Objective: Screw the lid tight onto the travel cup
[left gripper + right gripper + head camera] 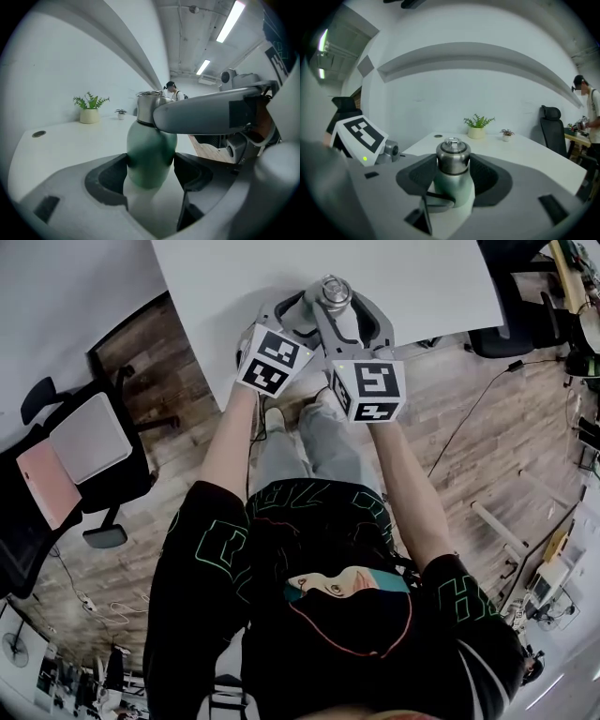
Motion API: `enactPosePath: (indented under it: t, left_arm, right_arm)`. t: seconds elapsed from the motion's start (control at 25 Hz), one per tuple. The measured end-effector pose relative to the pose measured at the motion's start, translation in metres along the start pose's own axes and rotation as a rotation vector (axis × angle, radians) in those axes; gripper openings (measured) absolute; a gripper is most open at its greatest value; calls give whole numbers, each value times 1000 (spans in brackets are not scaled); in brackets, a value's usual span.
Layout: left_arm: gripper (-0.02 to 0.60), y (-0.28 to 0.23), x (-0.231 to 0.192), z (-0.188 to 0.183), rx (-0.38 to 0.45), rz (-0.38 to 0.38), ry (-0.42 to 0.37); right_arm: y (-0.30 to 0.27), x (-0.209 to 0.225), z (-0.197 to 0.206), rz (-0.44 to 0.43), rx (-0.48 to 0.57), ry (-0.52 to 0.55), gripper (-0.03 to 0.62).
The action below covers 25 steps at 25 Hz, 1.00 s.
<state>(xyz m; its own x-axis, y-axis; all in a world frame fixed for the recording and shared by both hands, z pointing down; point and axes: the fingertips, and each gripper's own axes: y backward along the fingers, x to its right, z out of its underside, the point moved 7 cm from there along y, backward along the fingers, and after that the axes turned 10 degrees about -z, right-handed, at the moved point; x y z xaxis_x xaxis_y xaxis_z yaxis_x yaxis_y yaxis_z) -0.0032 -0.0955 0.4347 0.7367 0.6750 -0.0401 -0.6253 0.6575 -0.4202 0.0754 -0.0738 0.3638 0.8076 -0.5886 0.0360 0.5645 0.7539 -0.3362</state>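
A green travel cup [149,157] with a steel lid [452,157] stands on the white table [422,277] near its front edge. My left gripper [150,176] is shut on the cup's green body, both dark pads pressing its sides. My right gripper [453,164] is shut on the steel lid, one pad on each side of it. In the left gripper view the right gripper's grey finger [211,115] crosses in front of the lid [149,104]. In the head view both marker cubes [274,360] [370,390] sit just below the cup [334,292].
Two small potted plants [477,126] [506,135] stand at the table's far side. A cable hole [39,134] lies in the tabletop. An office chair [75,465] stands on the wooden floor to the left. A person [586,108] and another chair [553,129] are beyond the table.
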Motion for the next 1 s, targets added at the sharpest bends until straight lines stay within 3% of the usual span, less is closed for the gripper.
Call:
enactPosePath:
  t: [0.16,0.4,0.76,1.0]
  left_arm:
    - [324,0,0,0,-3,2,2]
    - [323,1,0,1,1,-3,-6]
    - [324,1,0,3,2,-10,-12]
    - [324,1,0,3,-2,-15,-11]
  right_arm:
    - [0,7,1,-148,-43,27,230]
    - [4,19,-10,-359,-73,205,249]
    - [-5,39,-19,-671,-109,281,249]
    - [-10,44,-16,-750,-82,249,224]
